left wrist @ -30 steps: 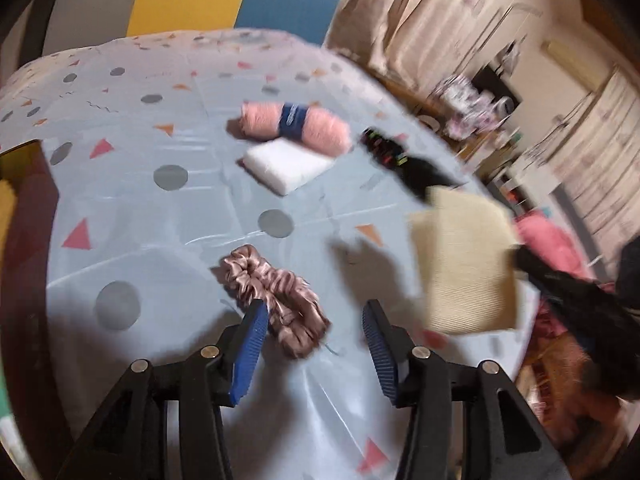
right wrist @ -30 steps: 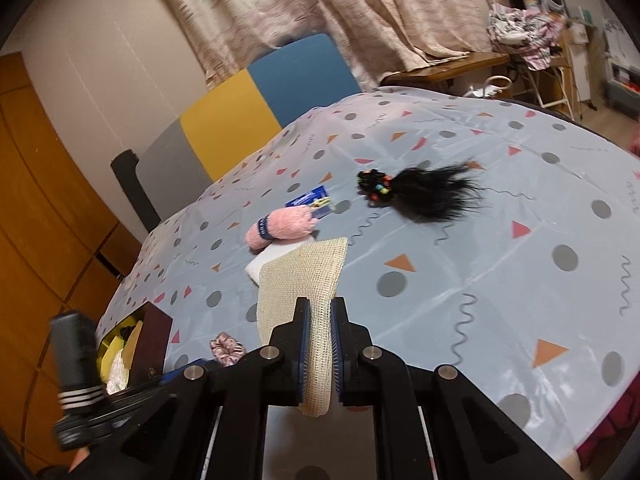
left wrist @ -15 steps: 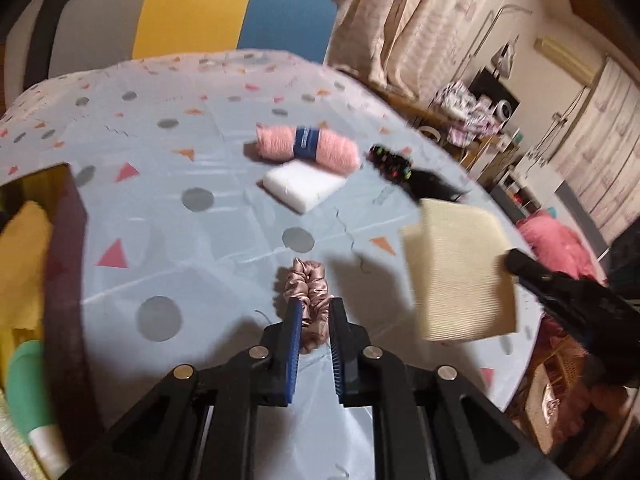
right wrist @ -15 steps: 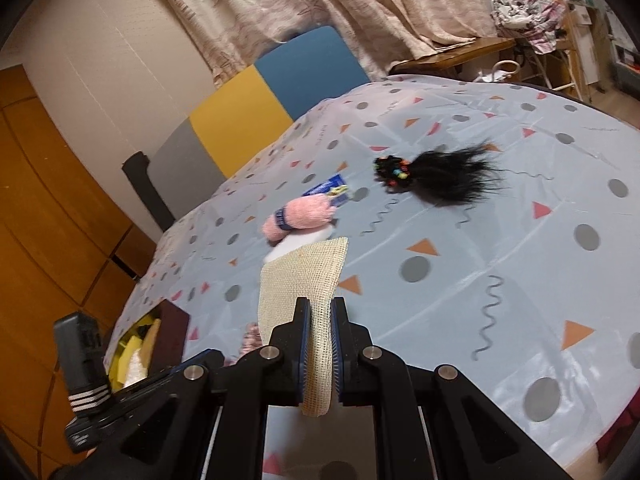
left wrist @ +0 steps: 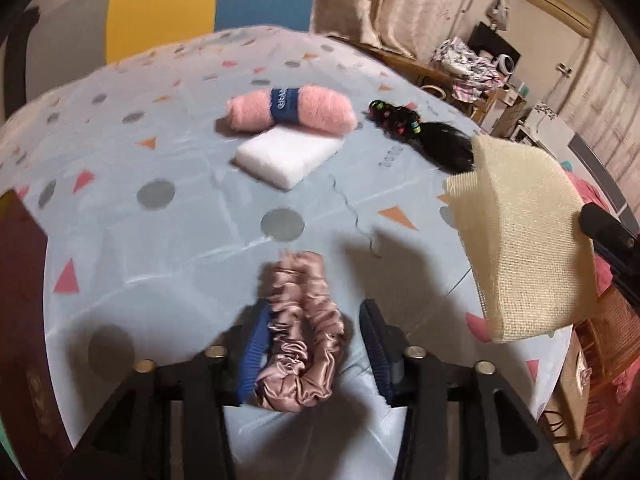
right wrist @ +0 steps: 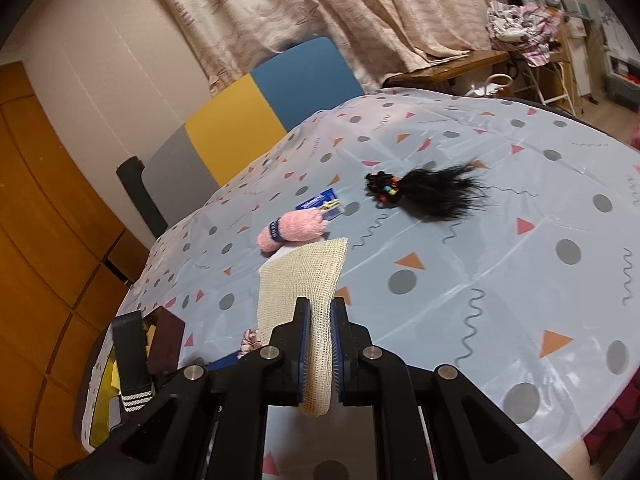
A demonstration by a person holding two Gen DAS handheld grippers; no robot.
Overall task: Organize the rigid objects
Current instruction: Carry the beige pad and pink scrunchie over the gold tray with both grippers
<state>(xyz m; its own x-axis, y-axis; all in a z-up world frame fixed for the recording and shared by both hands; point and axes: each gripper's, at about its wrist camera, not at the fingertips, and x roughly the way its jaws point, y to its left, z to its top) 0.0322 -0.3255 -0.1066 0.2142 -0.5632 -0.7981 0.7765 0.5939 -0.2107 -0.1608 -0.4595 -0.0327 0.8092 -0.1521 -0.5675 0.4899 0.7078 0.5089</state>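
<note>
A pink satin scrunchie lies on the patterned blue tablecloth, between the jaws of my left gripper. Those jaws are opening: the left pad still brushes the scrunchie and the right pad stands clear of it. My right gripper is shut on a folded beige mesh cloth, held above the table. In the left wrist view this mesh cloth hangs at the right. Farther back lie a pink yarn skein, a white block and a black hair piece.
A dark brown box with yellow things inside stands at the table's left edge. A small blue card lies behind the yarn. A grey, yellow and blue chair stands behind the table. Cluttered furniture fills the room's right side.
Half a second ago the left jaws were shut on the scrunchie; now they stand apart with it lying between them. The right gripper still holds the mesh cloth in the same place.
</note>
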